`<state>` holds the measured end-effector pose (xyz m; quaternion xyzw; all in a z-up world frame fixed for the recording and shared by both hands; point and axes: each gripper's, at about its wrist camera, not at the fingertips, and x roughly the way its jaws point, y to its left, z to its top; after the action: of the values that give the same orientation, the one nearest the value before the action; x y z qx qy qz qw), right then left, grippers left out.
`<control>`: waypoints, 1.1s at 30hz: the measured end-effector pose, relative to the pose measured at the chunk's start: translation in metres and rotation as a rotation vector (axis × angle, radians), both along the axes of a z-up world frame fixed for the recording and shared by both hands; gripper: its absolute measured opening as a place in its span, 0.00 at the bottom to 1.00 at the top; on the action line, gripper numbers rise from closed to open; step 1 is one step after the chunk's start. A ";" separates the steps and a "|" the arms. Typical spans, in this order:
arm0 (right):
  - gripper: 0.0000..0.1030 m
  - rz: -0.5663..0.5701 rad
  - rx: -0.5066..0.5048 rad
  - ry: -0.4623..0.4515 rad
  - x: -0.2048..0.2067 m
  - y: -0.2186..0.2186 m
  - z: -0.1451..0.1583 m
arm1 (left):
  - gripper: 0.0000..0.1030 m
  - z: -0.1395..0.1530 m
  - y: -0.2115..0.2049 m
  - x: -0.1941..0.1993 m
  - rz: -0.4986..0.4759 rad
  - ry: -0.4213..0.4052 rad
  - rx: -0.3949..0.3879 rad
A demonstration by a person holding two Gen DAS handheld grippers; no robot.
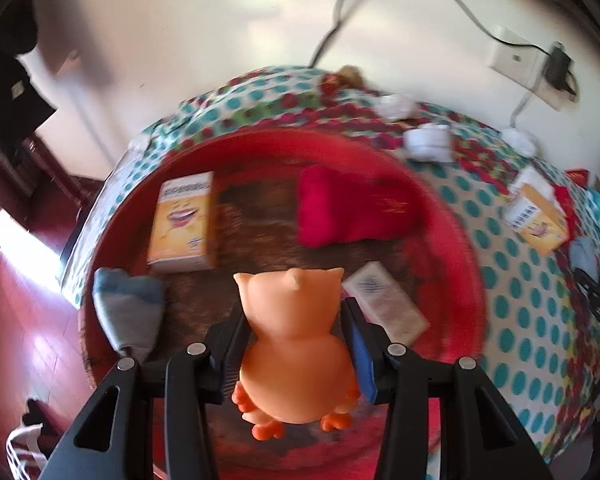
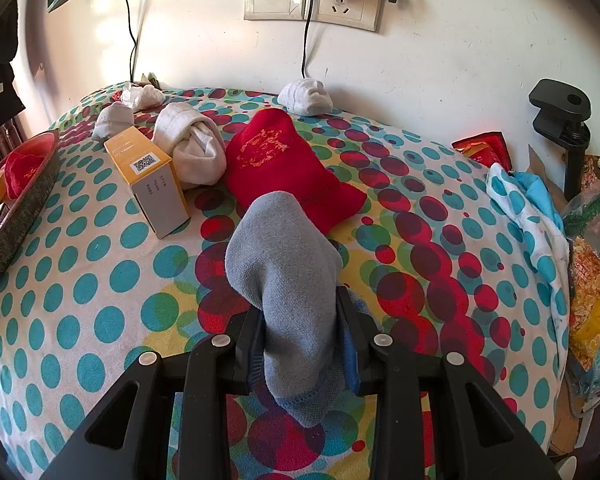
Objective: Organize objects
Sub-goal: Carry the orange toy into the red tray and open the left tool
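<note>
From the left wrist, the left tool (image 1: 298, 344) tilts steeply down, pinching an orange owl toy (image 1: 292, 344) above the round red tray (image 1: 452, 240) near its near rim.

From the right wrist, the right tool (image 2: 300, 340) slopes down over the dotted tablecloth (image 2: 100, 280), clamped on a grey sock (image 2: 288, 272) near the counter's near edge.

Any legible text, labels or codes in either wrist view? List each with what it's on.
No text reads as words.
QR code and small print on the yellow box: too small.
Gold embroidery on the red pouch: unreadable.
Print on the yellow box in the tray: blurred.
</note>
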<state>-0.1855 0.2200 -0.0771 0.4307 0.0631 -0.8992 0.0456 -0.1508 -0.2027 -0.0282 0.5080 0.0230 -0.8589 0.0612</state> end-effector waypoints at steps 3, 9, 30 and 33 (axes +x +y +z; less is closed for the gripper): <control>0.30 0.000 0.001 0.000 0.000 0.000 0.000 | 0.45 -0.009 -0.018 0.000 0.037 -0.014 -0.003; 0.30 0.000 0.000 0.000 0.000 0.000 0.000 | 0.45 -0.024 -0.046 -0.002 0.072 -0.036 -0.043; 0.30 0.000 0.005 0.001 0.001 -0.001 -0.001 | 0.47 -0.038 -0.085 -0.020 0.111 -0.030 -0.051; 0.30 0.000 0.005 0.001 0.001 -0.001 -0.001 | 0.48 -0.038 -0.085 -0.019 0.112 -0.024 -0.054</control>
<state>-0.1846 0.2193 -0.0780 0.4302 0.0654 -0.8993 0.0443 -0.1701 -0.2874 -0.0658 0.5146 0.0277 -0.8481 0.1232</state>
